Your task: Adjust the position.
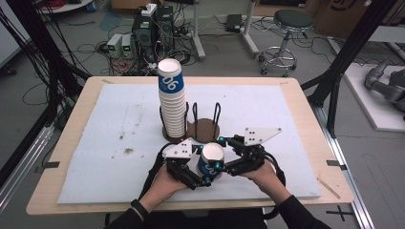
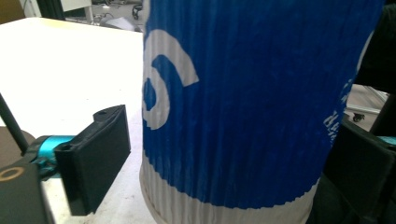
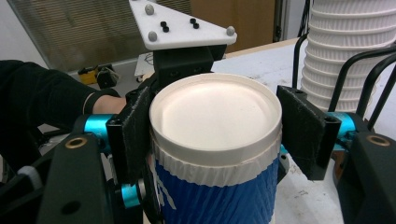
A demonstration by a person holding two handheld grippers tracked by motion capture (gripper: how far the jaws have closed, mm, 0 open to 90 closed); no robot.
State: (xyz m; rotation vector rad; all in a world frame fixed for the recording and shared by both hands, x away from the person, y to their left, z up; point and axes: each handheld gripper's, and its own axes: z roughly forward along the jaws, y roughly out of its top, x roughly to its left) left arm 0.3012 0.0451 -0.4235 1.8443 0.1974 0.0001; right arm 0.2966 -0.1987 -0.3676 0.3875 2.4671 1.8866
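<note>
A blue-and-white ribbed paper cup [image 1: 211, 160] stands on the white mat with a flat, recessed white end facing up [image 3: 215, 121]. My right gripper [image 1: 220, 153] comes in from the right and is shut on the cup, one pad on each side just below that top edge [image 3: 217, 135]. My left gripper [image 1: 203, 167] reaches in from the lower left with its jaws around the cup's lower part. In the left gripper view the blue wall [image 2: 243, 116] sits between the jaws of the left gripper [image 2: 229, 163]. The left pad [image 2: 93, 154] stands a little off the wall, so this gripper is open.
A tall stack of the same cups [image 1: 173, 102] stands in a black wire holder with a brown base [image 1: 203, 126] just behind the grippers. The white mat [image 1: 119, 143] covers most of the wooden table. Cables, electronics and a stool [image 1: 286, 28] are on the floor beyond.
</note>
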